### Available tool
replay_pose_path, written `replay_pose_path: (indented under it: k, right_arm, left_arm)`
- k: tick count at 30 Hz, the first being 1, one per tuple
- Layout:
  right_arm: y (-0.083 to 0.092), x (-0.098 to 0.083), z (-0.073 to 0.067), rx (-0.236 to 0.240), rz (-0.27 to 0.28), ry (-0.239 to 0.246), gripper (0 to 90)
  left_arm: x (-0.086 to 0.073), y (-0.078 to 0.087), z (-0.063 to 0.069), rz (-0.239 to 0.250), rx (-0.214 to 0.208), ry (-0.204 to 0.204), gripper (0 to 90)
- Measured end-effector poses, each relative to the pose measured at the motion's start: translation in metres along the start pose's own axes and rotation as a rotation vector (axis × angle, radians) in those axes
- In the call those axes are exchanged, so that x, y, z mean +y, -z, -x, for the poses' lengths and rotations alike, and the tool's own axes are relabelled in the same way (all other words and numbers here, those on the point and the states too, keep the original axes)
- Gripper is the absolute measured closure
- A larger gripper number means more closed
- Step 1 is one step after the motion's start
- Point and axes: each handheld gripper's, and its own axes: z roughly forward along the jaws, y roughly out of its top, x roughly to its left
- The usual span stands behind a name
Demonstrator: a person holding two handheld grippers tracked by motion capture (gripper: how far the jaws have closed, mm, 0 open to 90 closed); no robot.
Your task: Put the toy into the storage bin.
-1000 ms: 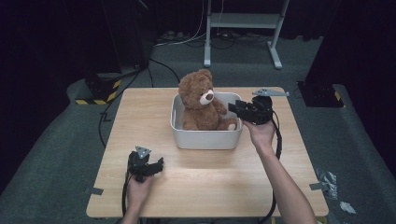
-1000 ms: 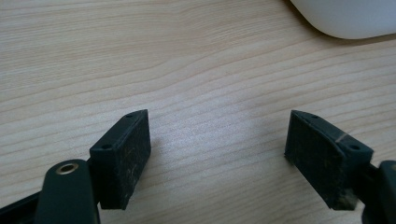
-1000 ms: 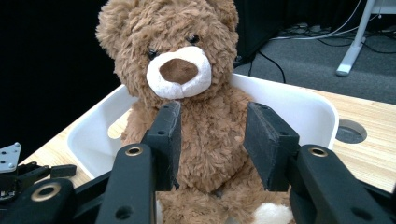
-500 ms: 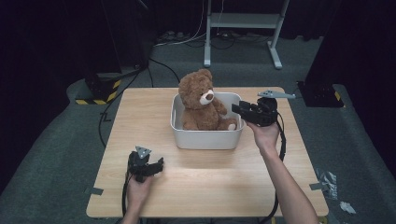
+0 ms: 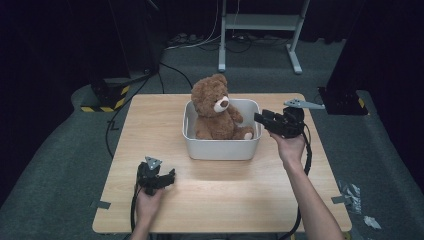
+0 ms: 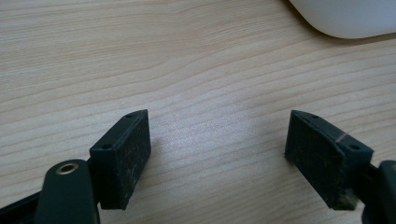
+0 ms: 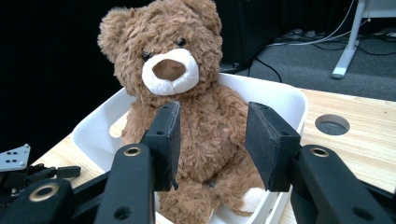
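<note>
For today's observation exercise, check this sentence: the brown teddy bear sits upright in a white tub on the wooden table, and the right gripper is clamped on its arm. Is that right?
Not quite. The teddy bear does sit upright in the white tub on the table, but the right gripper is not clamped on it. The right gripper view shows its jaws parted in front of the bear, short of it.

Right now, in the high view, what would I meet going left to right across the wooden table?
Left black handheld gripper → brown plush teddy bear, sitting in the white plastic tub → right black handheld gripper, jaws open beside the tub's right rim.
</note>
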Motion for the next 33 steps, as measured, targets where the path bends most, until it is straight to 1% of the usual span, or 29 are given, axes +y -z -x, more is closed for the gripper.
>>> replay_pose_path:
  k: [8,10,13,14,20,22,23,25,33]
  right_arm:
    - [0.009,-0.004,0.003,0.001,0.012,-0.006,55.4]
    - [0.010,-0.006,0.004,0.001,0.014,-0.009,55.4]
    - [0.011,-0.007,0.005,0.004,0.012,-0.008,55.6]
    - [0.012,-0.007,0.005,0.005,0.015,-0.006,55.6]
    - [0.017,-0.010,0.003,0.007,0.023,-0.005,56.6]
    - [0.020,-0.012,0.004,0.006,0.028,-0.001,56.5]
    - [0.021,-0.012,0.003,0.008,0.029,-0.008,56.5]
    - [0.023,-0.014,0.005,0.006,0.030,-0.002,56.3]
    - [0.030,-0.019,0.008,0.006,0.040,-0.013,55.3]
  left_arm:
    - [0.000,0.000,0.000,0.003,-0.001,0.004,22.4]
    - [0.000,0.000,0.000,0.000,0.001,-0.001,22.4]
    - [0.000,0.000,0.000,0.003,-0.001,0.004,22.3]
    - [0.000,0.000,0.000,0.000,0.000,-0.001,22.3]
    - [0.000,0.000,0.000,0.003,-0.001,0.004,22.4]
    - [0.000,0.000,0.000,0.000,0.000,-0.001,22.4]
    - [0.000,0.000,0.000,0.000,0.000,-0.001,22.4]
    - [0.000,0.000,0.000,0.003,-0.001,0.003,22.4]
    - [0.000,0.000,0.000,0.004,-0.001,0.004,22.4]
